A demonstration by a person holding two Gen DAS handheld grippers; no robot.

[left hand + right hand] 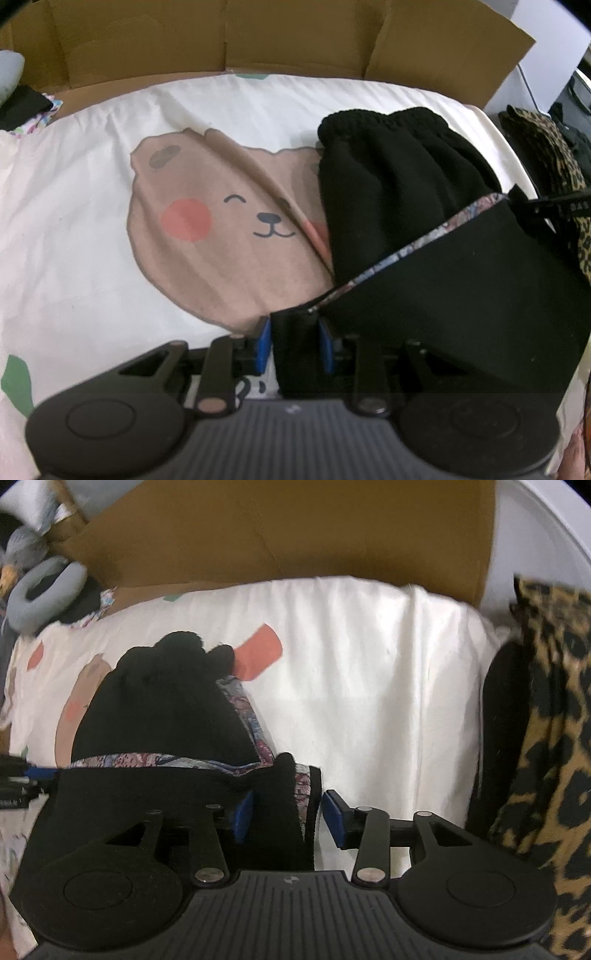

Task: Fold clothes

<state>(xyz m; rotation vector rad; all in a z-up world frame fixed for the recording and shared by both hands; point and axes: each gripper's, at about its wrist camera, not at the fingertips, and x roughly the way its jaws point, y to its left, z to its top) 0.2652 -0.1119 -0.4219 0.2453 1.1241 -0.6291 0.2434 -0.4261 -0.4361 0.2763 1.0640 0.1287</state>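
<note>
- Black garment (399, 192) with patterned trim, partly doubled over, lying on bear-print sheet (110, 184).
- Left gripper (295, 343) clamped on near corner of garment.
- Right gripper (286, 814) parted; right pad clear of cloth, other corner loose between pads.
- Risk: freed corner slumping, fold edges misaligned.
- Risk: left pull dragging garment toward leopard-print cloth (546, 738) at bed edge.

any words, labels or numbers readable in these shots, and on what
"DAS", part of a longer word cut off by the picture's edge, on a black strap beside the leopard-print fabric.
A small pale mark on the right gripper's body: too small to read.
Nothing else.
</note>
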